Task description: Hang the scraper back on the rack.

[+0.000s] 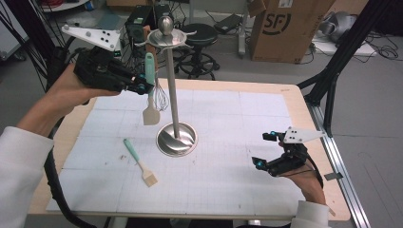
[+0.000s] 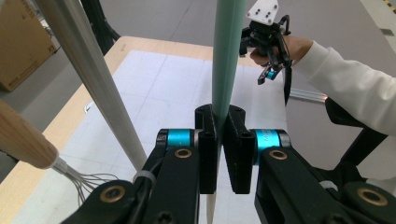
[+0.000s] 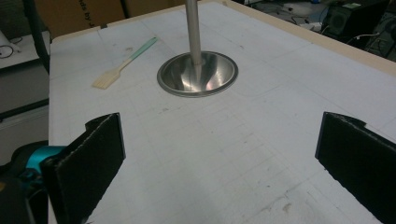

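Spatula (image 1: 150, 90), mint handle, cream flat blade

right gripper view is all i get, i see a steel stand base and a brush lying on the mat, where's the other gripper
Observer: The left gripper is raised beside the top of the steel stand, shut on a teal-handled spatula.
Operator: how's the spatula oriented
Observer: Roughly upright, teal handle up, cream blade hanging down above the mat.
Operator: anything on the stand already
Observer: A whisk with a wooden handle hangs near the pole, just behind the spatula.
Operator: and my gripper from above
Observer: The right gripper sits low at the mat's right edge, jaws open, holding nothing.
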{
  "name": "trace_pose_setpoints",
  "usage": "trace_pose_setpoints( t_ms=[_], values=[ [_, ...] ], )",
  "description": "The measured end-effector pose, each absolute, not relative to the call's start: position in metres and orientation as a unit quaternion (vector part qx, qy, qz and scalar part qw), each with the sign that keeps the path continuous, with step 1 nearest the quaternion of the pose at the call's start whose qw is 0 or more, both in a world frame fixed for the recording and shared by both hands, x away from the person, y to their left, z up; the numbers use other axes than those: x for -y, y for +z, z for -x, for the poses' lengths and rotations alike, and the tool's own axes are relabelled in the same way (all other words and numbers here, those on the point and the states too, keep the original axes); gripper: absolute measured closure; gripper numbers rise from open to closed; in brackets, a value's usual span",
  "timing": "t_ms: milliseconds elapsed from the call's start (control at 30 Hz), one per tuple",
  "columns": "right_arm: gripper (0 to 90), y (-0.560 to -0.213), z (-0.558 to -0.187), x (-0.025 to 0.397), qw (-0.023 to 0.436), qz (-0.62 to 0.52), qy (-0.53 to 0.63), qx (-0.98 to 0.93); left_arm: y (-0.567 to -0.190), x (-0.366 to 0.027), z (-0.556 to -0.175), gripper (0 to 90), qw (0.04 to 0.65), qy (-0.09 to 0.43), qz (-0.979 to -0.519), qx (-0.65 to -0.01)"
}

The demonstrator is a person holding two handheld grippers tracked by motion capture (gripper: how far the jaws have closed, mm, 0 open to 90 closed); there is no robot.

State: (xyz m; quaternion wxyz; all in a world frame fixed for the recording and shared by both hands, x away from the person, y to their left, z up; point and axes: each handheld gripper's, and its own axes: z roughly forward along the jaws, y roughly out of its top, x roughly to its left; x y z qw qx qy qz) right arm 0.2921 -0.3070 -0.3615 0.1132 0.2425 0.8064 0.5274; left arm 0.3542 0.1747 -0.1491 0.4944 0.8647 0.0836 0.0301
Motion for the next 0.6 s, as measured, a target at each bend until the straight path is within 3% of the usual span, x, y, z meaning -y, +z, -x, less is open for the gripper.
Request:
trace_pose_setpoints(
  t_ms=[600],
  values=[
    [0.2,-0.362,-0.293,0.308,0.113,-0.243,0.527,-0.806,-0.149,-0.161,-0.363,84.3,0.487,0.009,-0.866,-0.113]
  ],
)
